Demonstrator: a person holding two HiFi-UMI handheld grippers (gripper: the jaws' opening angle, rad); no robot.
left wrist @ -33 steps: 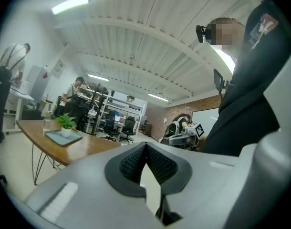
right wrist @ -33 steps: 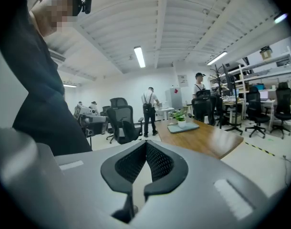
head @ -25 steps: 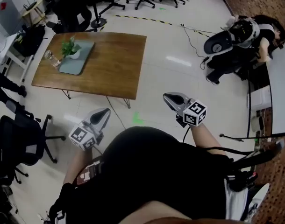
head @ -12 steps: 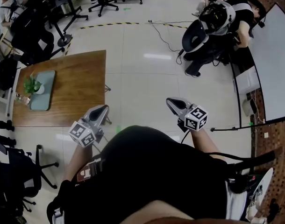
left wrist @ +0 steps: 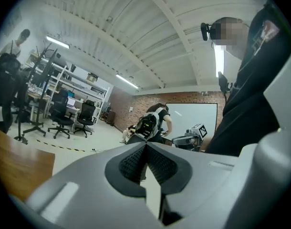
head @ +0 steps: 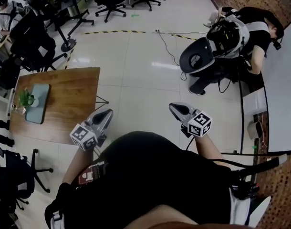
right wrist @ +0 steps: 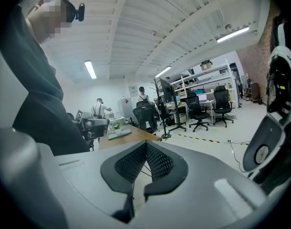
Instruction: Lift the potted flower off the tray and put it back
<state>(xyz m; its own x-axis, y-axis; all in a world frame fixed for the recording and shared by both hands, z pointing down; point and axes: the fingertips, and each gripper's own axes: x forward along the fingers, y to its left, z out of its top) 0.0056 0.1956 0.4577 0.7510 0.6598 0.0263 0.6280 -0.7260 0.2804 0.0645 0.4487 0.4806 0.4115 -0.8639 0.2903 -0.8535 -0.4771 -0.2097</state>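
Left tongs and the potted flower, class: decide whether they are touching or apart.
Apart. The head view shows the left tongs held beyond the table, while the potted flower stands on its tray at the far end.

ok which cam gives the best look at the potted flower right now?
Head view: the potted flower stands on the tray on the wooden table, seen from above, small but unobstructed. Right gripper view shows it only as a tiny green speck on the distant table. Left gripper view shows just a table corner, no flower.
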